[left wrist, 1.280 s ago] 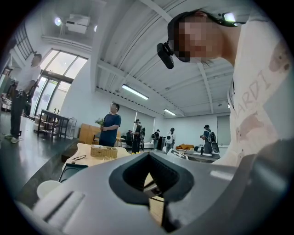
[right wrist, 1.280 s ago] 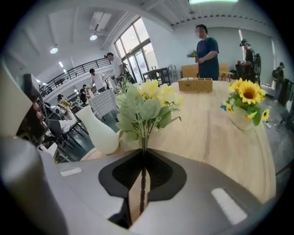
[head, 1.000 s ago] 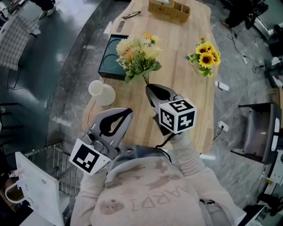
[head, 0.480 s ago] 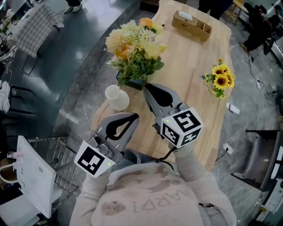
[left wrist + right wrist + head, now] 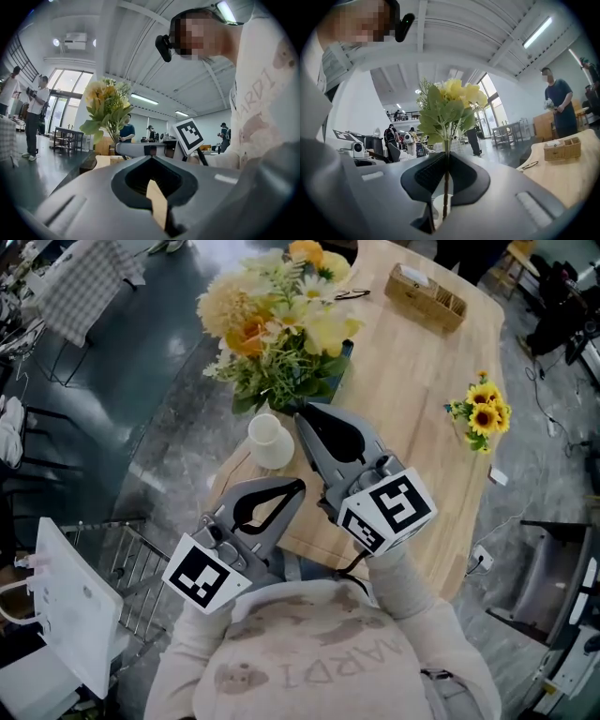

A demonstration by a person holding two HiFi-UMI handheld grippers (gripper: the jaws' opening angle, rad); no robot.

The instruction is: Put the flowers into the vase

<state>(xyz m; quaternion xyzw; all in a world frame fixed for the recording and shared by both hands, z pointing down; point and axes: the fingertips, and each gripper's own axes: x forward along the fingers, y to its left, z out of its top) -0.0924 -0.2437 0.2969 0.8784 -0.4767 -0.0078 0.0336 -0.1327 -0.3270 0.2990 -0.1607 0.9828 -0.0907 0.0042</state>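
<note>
A bouquet of yellow, cream and orange flowers (image 5: 277,324) hangs over the table's near left corner, its stem (image 5: 446,187) pinched between the jaws of my right gripper (image 5: 302,414), which is shut on it. In the right gripper view the blooms (image 5: 451,105) rise above the jaws. The white vase (image 5: 272,441) stands on the wooden table (image 5: 412,381) just left of and below that gripper's tip; its rim (image 5: 437,206) shows through the jaws. My left gripper (image 5: 298,487) is shut and holds nothing, near the table's front edge below the vase.
A bunch of sunflowers (image 5: 483,413) lies at the table's right edge. A wooden box (image 5: 427,292) and glasses (image 5: 352,294) sit at the far end. A dark tray (image 5: 343,354) is mostly hidden by the bouquet. A wire rack (image 5: 122,559) stands at left. People stand in the background (image 5: 558,101).
My right gripper has lifted the bouquet and carried it left, closer to the vase. The left gripper has edged slightly forward toward the table.
</note>
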